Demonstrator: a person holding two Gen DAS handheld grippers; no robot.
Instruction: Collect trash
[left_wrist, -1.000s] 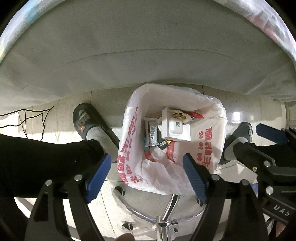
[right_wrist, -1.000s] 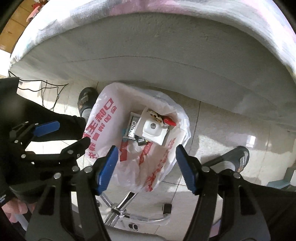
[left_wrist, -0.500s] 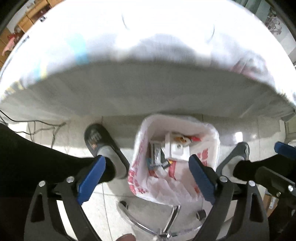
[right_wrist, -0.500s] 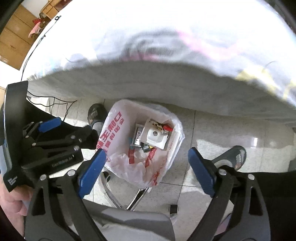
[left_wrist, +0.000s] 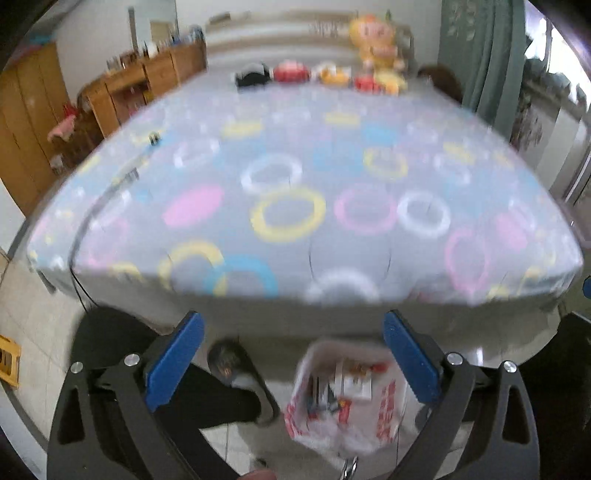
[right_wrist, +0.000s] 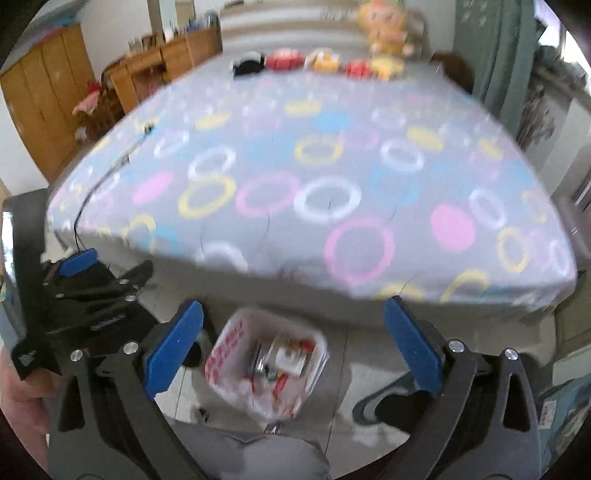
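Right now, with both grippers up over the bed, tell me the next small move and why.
Probably sweep both views across the bed for leftover trash. The left gripper and right gripper are opening with nothing between them, the trash bag on the floor already holds packaging, and the blurred sheet shows no obvious litter.

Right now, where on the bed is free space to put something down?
The patterned bed sheet is bare from its near edge up to the row of plush toys at the far end. The trash bag on the floor is already part full.

Thin crinkled plastic bag (left_wrist: 343, 424), glossy floor tiles (right_wrist: 373, 354)
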